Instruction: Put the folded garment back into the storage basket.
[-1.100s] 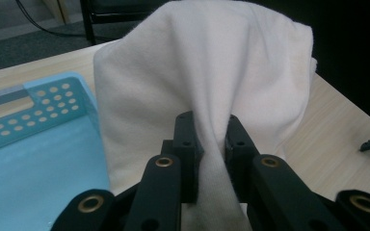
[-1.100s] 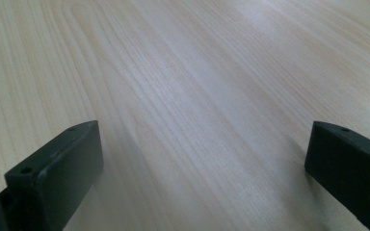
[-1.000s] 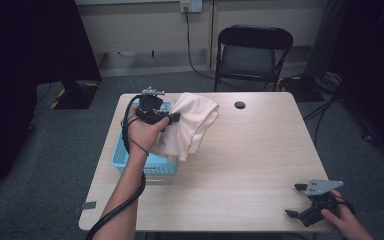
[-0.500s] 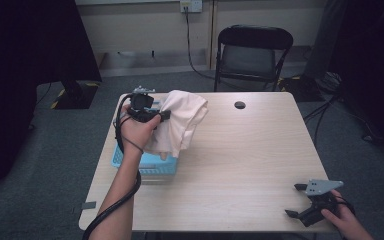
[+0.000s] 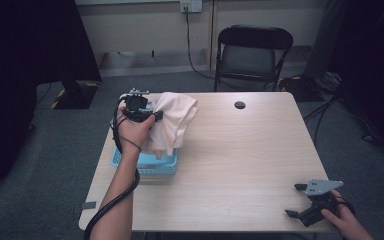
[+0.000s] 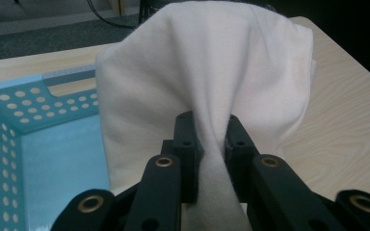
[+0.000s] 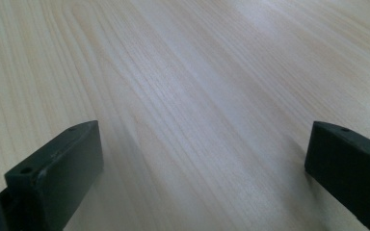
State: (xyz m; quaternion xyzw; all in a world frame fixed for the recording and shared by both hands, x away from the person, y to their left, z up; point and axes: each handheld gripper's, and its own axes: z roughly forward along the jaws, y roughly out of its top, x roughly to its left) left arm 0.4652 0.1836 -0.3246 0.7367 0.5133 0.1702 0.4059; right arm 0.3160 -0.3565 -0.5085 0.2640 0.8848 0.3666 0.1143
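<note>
Since a second ago, the left hand-held gripper (image 5: pixel 156 116) has carried the cream-white soft cloth (image 5: pixel 174 122) leftward and lower in the high view: then the cloth bulged out over the bare wood beside the basket, now it hangs mostly over the light blue perforated plastic basket (image 5: pixel 145 164), its lower edge dipping inside the basket's right half. The right hand-held gripper (image 5: pixel 296 200) has kept its place at the near right corner of the pale wooden table (image 5: pixel 240 160).

The left gripper view gives what the high view cannot: the two black jaws are pressed together on a gathered fold of the cloth (image 6: pixel 212 86), which fans upward and outward from the pinch. Below and to its left lies the basket's (image 6: pixel 24 110) bare blue floor and a holed wall with a slot handle.

The right gripper view shows its jaws spread wide, nothing between them but wood grain (image 7: pixel 188 96). From above alone come the small black round disc (image 5: pixel 239 105) near the table's far edge and the black folding chair (image 5: pixel 252 52) behind it.
</note>
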